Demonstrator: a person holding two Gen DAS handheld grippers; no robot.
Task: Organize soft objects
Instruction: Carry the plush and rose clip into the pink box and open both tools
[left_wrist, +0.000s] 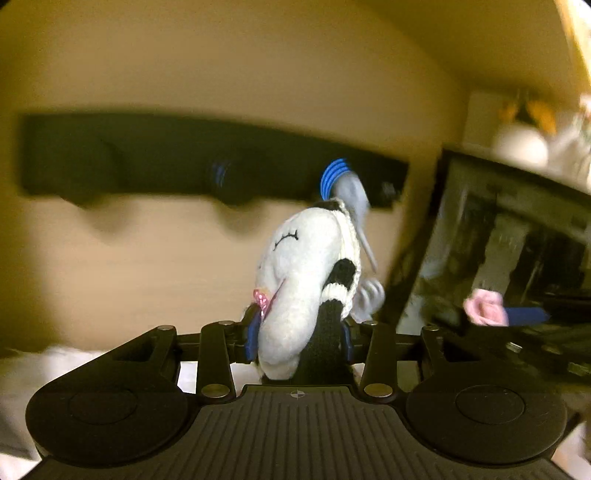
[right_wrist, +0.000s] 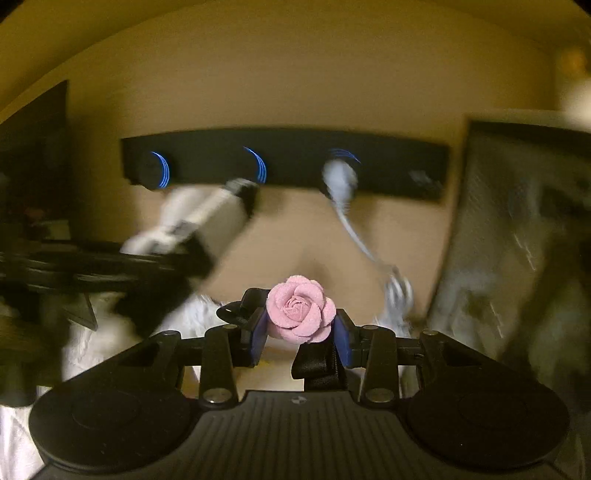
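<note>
My left gripper (left_wrist: 297, 338) is shut on a white plush toy (left_wrist: 299, 284) with a sleeping face, black patches and a pink bow, held upright before a black wall rack (left_wrist: 184, 158). My right gripper (right_wrist: 299, 338) is shut on a pink fabric rose (right_wrist: 301, 314) with a black ribbon under it. The rack (right_wrist: 288, 158) has three pegs with blue rings. A grey-white soft item (right_wrist: 341, 181) hangs from the right peg and trails down. The left gripper with the plush (right_wrist: 192, 225) shows blurred at the left of the right wrist view. The rose (left_wrist: 484, 306) shows at the right of the left wrist view.
A dark framed picture (left_wrist: 509, 251) leans against the beige wall at the right; it also shows in the right wrist view (right_wrist: 517, 229). White cloth (right_wrist: 92, 343) lies below at the left. Pale objects (left_wrist: 524, 144) stand above the frame.
</note>
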